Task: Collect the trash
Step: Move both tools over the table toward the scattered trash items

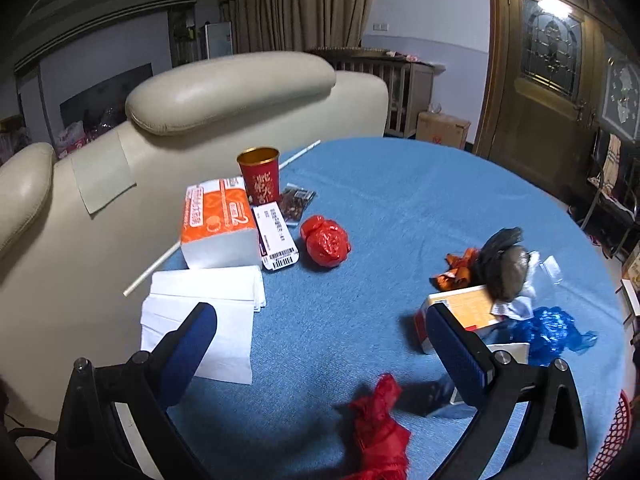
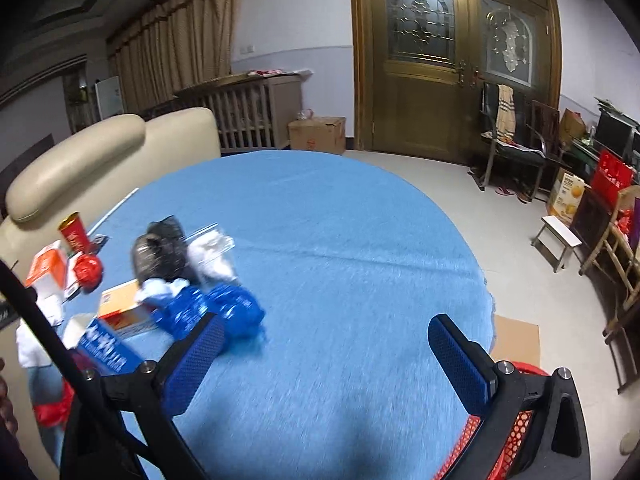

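Trash lies scattered on a round table with a blue cloth (image 1: 400,208). A crumpled red bag (image 1: 326,242) sits mid-table, beside a red paper cup (image 1: 260,176) and an orange tissue box (image 1: 218,224). A black bag (image 1: 502,264), an orange wrapper (image 1: 458,268), an orange carton (image 1: 464,312) and crumpled blue plastic (image 1: 556,330) form a heap on the right. Red plastic (image 1: 380,424) lies just below my left gripper (image 1: 320,320), which is open and empty. My right gripper (image 2: 326,330) hovers open over bare blue cloth (image 2: 360,248), with the blue plastic (image 2: 224,308) at its left finger.
A cream leather sofa (image 1: 200,92) backs the table's left side. White napkins (image 1: 208,308) and a long white stick (image 1: 152,268) lie near that edge. A red mesh basket (image 2: 516,428) stands below the table at the right. Chairs and boxes (image 2: 520,148) line the far wall by the wooden door.
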Demonstrator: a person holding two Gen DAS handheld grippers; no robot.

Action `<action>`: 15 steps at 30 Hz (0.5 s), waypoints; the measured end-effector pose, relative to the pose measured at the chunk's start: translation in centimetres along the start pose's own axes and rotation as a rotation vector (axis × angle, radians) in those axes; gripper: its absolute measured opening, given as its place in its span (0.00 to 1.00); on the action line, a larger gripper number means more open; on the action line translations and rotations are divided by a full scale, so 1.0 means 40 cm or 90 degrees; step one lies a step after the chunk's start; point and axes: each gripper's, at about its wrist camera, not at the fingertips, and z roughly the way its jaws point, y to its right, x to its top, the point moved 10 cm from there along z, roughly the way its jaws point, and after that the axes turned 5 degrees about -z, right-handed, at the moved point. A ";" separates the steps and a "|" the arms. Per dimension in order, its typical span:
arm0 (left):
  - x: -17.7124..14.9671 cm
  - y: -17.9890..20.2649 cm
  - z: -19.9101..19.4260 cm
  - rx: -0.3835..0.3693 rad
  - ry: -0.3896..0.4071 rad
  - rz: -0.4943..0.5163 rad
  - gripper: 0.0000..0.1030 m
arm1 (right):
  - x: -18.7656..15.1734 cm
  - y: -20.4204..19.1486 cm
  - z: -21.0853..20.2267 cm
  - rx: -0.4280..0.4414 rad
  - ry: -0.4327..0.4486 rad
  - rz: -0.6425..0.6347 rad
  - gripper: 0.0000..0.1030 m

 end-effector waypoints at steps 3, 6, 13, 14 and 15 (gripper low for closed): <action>-0.002 -0.004 -0.025 -0.006 0.004 -0.007 1.00 | -0.016 -0.010 -0.042 0.010 0.009 0.010 1.00; -0.014 -0.002 -0.040 -0.012 0.002 -0.006 1.00 | -0.036 -0.021 -0.064 0.018 0.006 0.013 1.00; -0.038 0.010 -0.060 -0.025 -0.002 0.000 1.00 | -0.069 -0.033 -0.077 0.022 0.002 0.008 1.00; -0.039 0.012 -0.060 -0.025 -0.004 0.001 1.00 | -0.071 -0.035 -0.078 0.022 0.001 0.007 1.00; -0.040 0.014 -0.061 -0.025 -0.005 0.001 1.00 | -0.072 -0.036 -0.080 0.024 0.002 0.007 1.00</action>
